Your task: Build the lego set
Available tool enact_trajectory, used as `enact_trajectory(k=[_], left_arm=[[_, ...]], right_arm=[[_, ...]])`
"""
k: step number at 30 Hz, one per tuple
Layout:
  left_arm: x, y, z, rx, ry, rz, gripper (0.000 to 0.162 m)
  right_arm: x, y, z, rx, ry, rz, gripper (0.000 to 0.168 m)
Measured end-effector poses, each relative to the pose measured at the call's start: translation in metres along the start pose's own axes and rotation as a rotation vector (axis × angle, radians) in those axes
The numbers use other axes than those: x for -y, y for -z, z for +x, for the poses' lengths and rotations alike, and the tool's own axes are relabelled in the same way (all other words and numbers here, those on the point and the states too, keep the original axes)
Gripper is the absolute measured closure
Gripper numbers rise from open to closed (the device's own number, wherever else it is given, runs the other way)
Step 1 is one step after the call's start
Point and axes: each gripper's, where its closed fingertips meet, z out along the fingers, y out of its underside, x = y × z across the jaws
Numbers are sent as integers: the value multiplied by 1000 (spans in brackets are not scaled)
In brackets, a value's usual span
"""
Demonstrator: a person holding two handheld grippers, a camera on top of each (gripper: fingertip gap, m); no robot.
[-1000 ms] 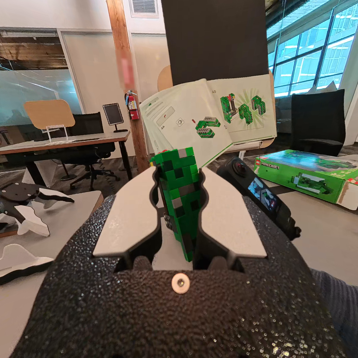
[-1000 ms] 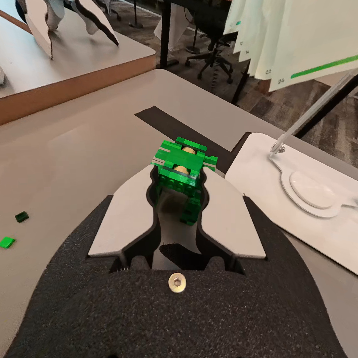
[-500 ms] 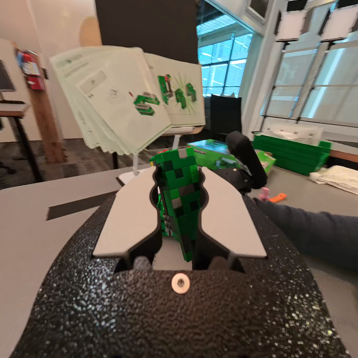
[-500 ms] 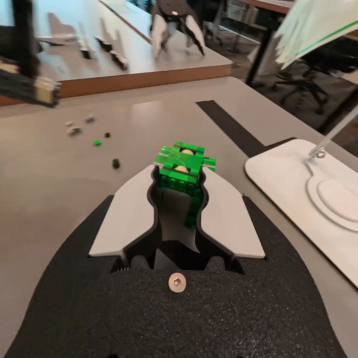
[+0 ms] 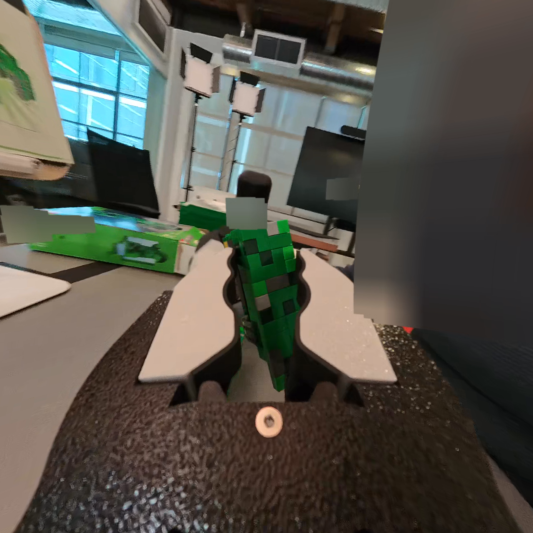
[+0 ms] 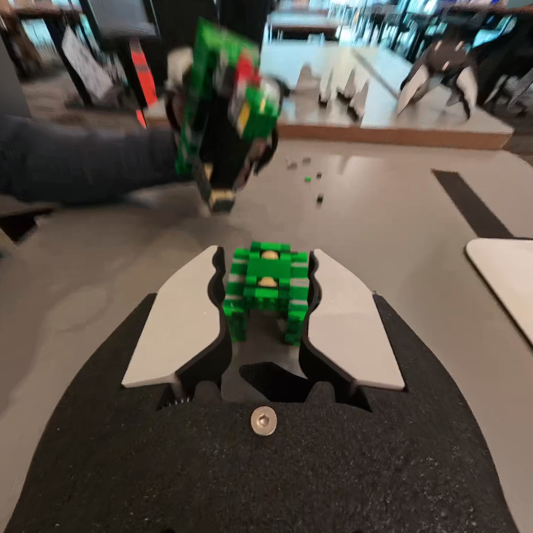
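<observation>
My left gripper (image 5: 264, 253) is shut on a tall green pixel-patterned lego body (image 5: 268, 291) and holds it upright above the table. My right gripper (image 6: 265, 251) is shut on a small green lego leg assembly (image 6: 268, 285) with two tan studs on top, just above the grey table (image 6: 375, 230). In the right wrist view the left gripper (image 6: 219, 173) shows blurred at upper left, with its green body (image 6: 213, 86) raised and a dark sleeve (image 6: 72, 155) behind it. The two grippers face each other, apart.
The green lego box (image 5: 115, 245) lies at the left, below the open instruction booklet (image 5: 17, 86). A white stand base (image 6: 504, 274) and black tape strip (image 6: 473, 207) are at the right. Several small loose pieces (image 6: 311, 178) lie on the table. Spare grippers (image 6: 432, 78) sit on the side table.
The left gripper has swung right, from booklet to box and lights. The right gripper has swung left, bringing the left gripper and its body into view. Both holds are unchanged.
</observation>
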Motion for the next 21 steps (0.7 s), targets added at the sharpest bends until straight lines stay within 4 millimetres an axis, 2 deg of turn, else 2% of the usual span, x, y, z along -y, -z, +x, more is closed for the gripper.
enact_trajectory(k=[3, 7, 12, 14, 18, 21], left_arm=[[-6, -7, 4, -66, 31, -13, 124], [5, -16, 14, -110, -24, 64, 124], [6, -22, 14, -113, -31, 101, 124], [9, -23, 16, -123, -28, 127, 124], [9, -24, 14, -110, -31, 150, 124], [6, -25, 14, -122, -19, 141, 124]], right_arm=[[37, 6, -12, 85, -129, 149, 107], [45, -7, -38, 326, -401, 180, 96], [38, -28, -45, 277, -371, 209, 109], [34, -31, -46, 278, -361, 192, 118], [30, -34, -49, 303, -371, 183, 119], [31, -33, -47, 286, -356, 203, 141]])
